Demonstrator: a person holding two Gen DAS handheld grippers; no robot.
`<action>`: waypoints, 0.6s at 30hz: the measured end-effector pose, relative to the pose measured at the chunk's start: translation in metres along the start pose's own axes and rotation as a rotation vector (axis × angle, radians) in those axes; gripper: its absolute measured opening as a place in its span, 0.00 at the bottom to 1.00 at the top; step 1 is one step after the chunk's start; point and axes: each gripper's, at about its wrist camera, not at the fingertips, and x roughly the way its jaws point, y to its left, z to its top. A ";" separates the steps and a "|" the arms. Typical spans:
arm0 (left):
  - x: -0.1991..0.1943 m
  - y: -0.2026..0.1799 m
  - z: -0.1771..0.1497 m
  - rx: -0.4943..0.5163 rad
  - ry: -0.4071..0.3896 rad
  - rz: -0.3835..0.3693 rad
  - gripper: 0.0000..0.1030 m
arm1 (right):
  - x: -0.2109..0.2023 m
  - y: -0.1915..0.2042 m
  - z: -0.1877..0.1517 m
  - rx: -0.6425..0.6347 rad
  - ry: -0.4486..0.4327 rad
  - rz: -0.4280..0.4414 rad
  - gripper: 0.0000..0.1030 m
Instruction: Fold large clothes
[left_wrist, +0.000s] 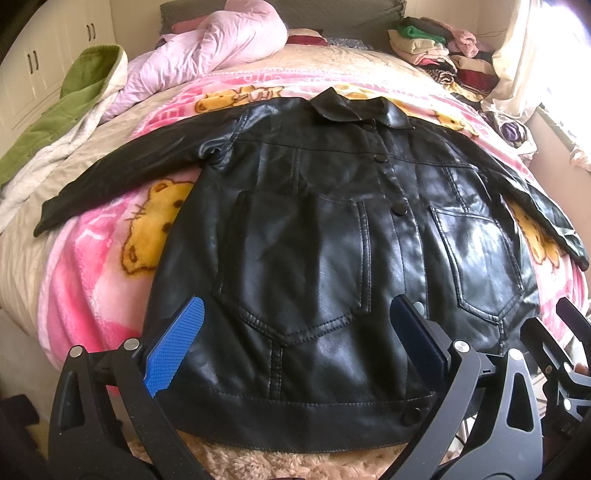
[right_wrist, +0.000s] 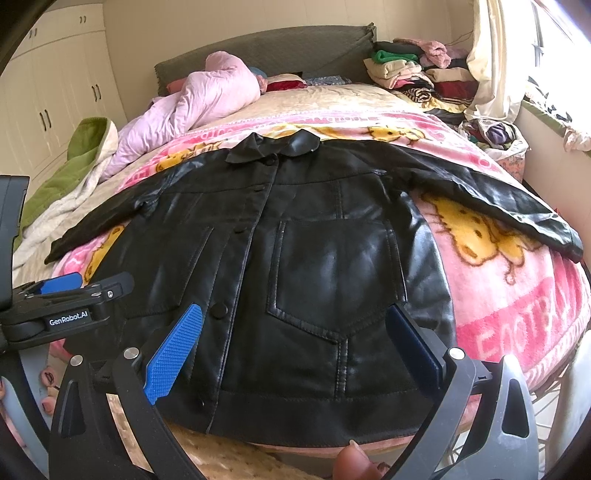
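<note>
1. "GenRobot.AI" is printed in white on the side of the left gripper (right_wrist: 70, 286), seen from the right wrist view; pink lettering runs along the blanket (right_wrist: 517, 314) to the right of the right gripper (right_wrist: 293, 341), but it appears reversed and I cannot read it.
2. The left gripper (left_wrist: 297, 341) is spread wide, its blue pads (left_wrist: 177, 343) holding nothing, hovering over the lower left half of the black leather jacket (left_wrist: 314, 240).
3. The right gripper is likewise spread wide and empty, above the jacket's lower right pocket (right_wrist: 332, 277).
4. The jacket lies face up, buttoned, on the blanket ahead of both grippers, collar (left_wrist: 351, 107) farthest away, hem (left_wrist: 295, 417) nearest at the bed edge, sleeves spread out to either side.
5. A fingertip (right_wrist: 351, 461) shows just below the right gripper.
6. Free blanket lies left and right of the jacket body. Far ahead left sits a pink quilt (left_wrist: 221, 44); far ahead right a pile of folded clothes (left_wrist: 439, 48).
</note>
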 end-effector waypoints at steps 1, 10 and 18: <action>0.000 0.001 0.002 0.000 0.002 0.001 0.92 | 0.001 0.000 0.001 -0.001 0.000 0.000 0.96; 0.012 0.005 0.020 0.004 -0.002 0.016 0.92 | 0.015 0.002 0.019 -0.002 -0.005 0.012 0.96; 0.015 -0.001 0.047 -0.004 -0.021 0.037 0.92 | 0.021 -0.001 0.051 0.019 -0.037 0.054 0.96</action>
